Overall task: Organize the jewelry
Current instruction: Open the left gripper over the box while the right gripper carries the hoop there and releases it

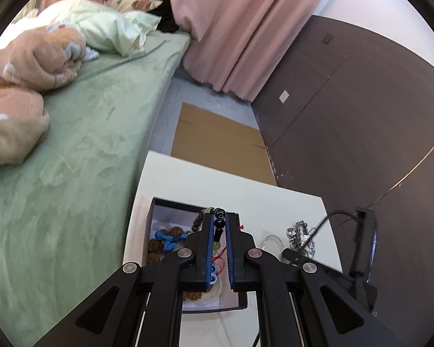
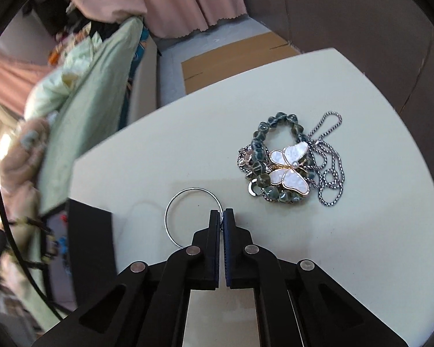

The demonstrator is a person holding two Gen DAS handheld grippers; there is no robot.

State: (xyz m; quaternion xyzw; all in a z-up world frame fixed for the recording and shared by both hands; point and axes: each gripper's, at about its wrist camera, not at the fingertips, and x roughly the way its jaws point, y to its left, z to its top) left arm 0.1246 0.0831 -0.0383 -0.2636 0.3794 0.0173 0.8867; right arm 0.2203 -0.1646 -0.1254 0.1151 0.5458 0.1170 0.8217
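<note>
My left gripper (image 1: 220, 217) is shut on a string of dark beads (image 1: 219, 223) that hangs over the open black jewelry box (image 1: 156, 208). Inside the box lie brown carved beads and a blue piece (image 1: 167, 238). In the right wrist view my right gripper (image 2: 222, 212) is shut on the rim of a thin silver ring bangle (image 2: 173, 205) lying on the white table (image 2: 159, 150). To its right sits a heap with a green bead bracelet (image 2: 261, 133), a white butterfly pendant (image 2: 290, 167) and a silver chain (image 2: 329, 170).
The green bed (image 1: 86, 144) with pillows and a blanket runs along the table's left side. Flat cardboard (image 1: 217, 138) lies on the floor beyond the table, with pink curtains (image 1: 240, 29) and a dark wardrobe (image 1: 361, 115) behind. Black glasses (image 1: 364, 240) sit at the table's right edge.
</note>
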